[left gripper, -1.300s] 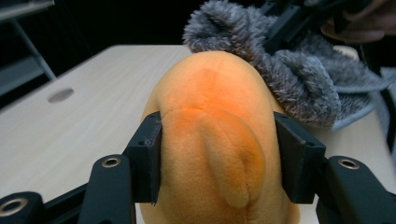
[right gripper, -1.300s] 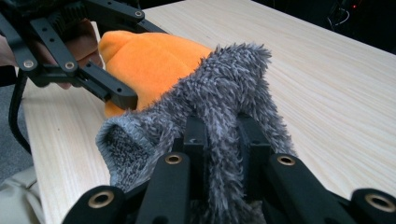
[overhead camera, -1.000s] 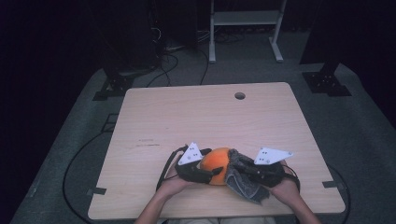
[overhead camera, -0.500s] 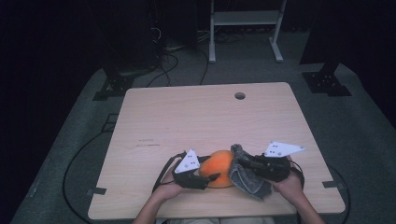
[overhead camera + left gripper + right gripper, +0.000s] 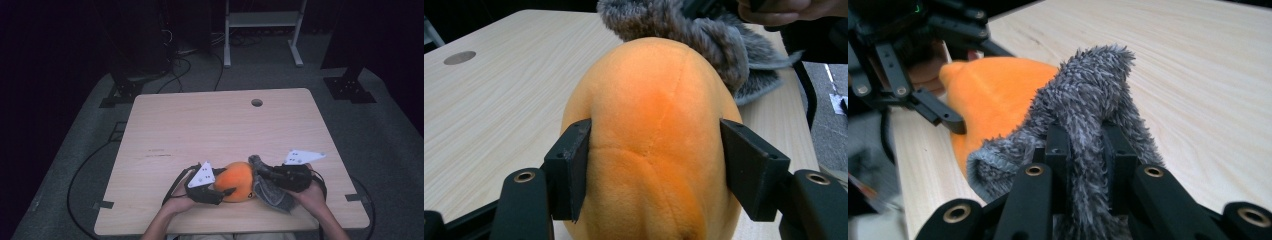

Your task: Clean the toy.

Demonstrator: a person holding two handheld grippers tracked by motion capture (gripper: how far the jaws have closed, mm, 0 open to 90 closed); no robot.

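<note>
Your left hand-held gripper [image 5: 654,165] clamps the orange plush [image 5: 654,125]; its jaws just closed in. Your right hand-held gripper [image 5: 1087,150] pinches the grey fuzzy cloth [image 5: 1088,95] on the tabletop [image 5: 200,130].

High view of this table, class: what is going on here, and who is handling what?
A person works at the near edge of a wooden table with a gripper in each hand. The left gripper has just been closing, jaws pressing an orange plush toy. The right gripper is shut on a grey furry cloth lying against the toy.
</note>
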